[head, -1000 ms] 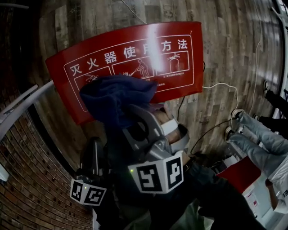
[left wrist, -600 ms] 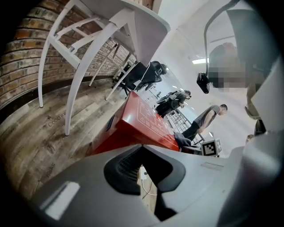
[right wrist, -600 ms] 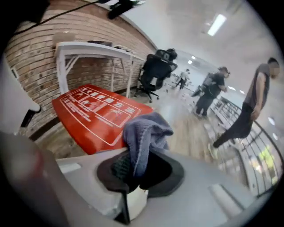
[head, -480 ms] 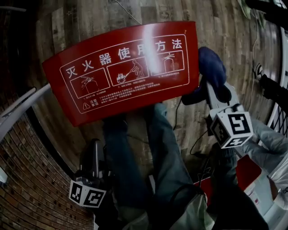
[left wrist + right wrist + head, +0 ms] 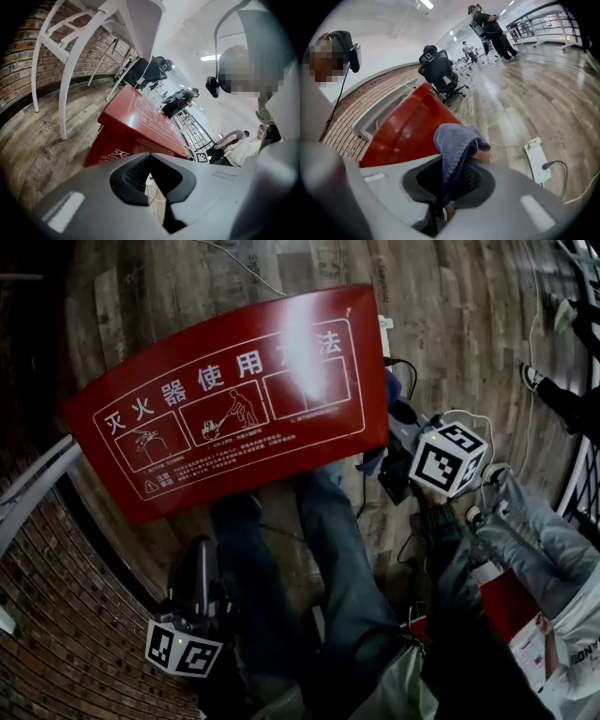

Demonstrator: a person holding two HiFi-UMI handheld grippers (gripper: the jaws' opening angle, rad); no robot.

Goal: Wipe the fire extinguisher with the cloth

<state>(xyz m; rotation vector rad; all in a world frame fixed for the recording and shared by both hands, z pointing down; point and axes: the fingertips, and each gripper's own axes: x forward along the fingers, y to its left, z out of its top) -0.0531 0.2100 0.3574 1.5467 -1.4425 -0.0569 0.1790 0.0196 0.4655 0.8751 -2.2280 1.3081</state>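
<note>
The red fire extinguisher box (image 5: 225, 399), its lid printed with white instruction pictures, stands on the wood floor at the middle of the head view. My right gripper (image 5: 396, 435) is at the box's right edge, shut on a blue cloth (image 5: 397, 413). In the right gripper view the cloth (image 5: 454, 143) bunches up between the pads of that gripper (image 5: 452, 164), with the box (image 5: 405, 129) just beyond. My left gripper (image 5: 202, 549) hangs low at the left, short of the box, shut and empty. In its own view this gripper (image 5: 150, 157) faces the box's front (image 5: 133, 124).
A white power strip (image 5: 536, 159) with cables lies on the floor right of the box. A brick wall (image 5: 56, 615) and white chair legs (image 5: 70, 61) are at the left. A seated person's legs (image 5: 544, 540) and another red box (image 5: 511, 606) are at the right.
My right gripper carried the blue cloth from over the middle of the lid across to the right, then down beside the box's right edge, rolling as it went. The left gripper barely shifted.
</note>
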